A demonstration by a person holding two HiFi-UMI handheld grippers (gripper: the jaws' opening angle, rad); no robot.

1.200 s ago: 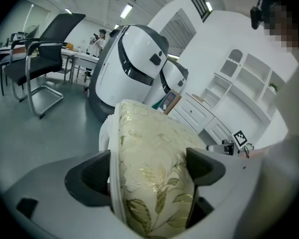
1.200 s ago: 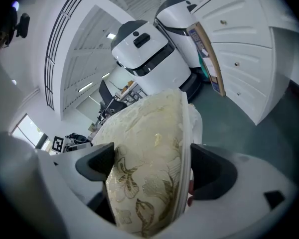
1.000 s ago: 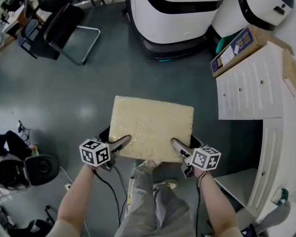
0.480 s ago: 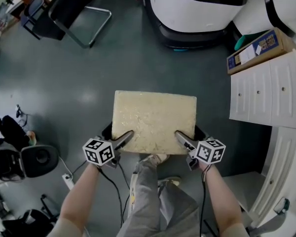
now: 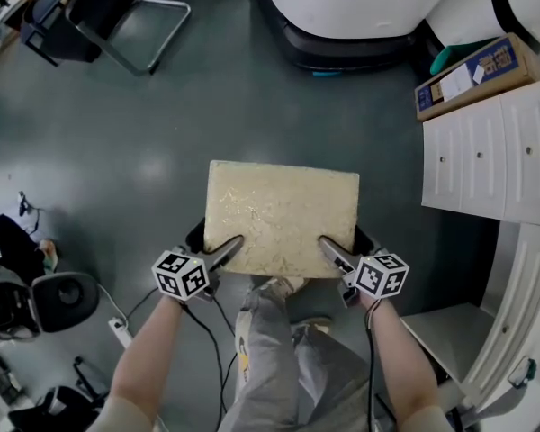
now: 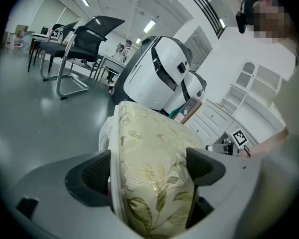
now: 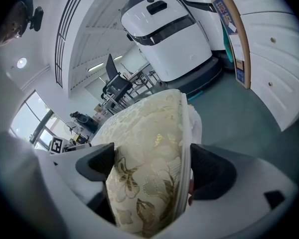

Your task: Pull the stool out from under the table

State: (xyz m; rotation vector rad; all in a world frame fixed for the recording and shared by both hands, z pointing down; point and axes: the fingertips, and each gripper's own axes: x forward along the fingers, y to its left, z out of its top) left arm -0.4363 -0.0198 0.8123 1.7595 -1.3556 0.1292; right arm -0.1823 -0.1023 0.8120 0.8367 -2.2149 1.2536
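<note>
Since the stool (image 5: pixel 282 219) shows on open grey floor (image 5: pixel 153 151) with no table over it in any view, the pull looks all but finished, and what is left appears to be only settling it in place and letting go. It sits directly in front of the person's legs (image 5: pixel 279 358), well apart from the white drawer cabinet (image 5: pixel 486 151) at the right and from the black chair (image 5: pixel 99 16) at the far left. The left gripper (image 5: pixel 221 254) clamps the near left corner of the seat and the right gripper (image 5: pixel 335 256) the near right corner; in each gripper view the cushion and the thin white rim beneath it fill the gap between the two dark pads, so both claws hold the seat edge firmly. The seat is a rectangular pad in cream fabric with a pale gold leaf pattern, plump and rounded at its edges, lying roughly level. Its legs are hidden under the cushion, so I cannot tell whether they rest on the floor.
</note>
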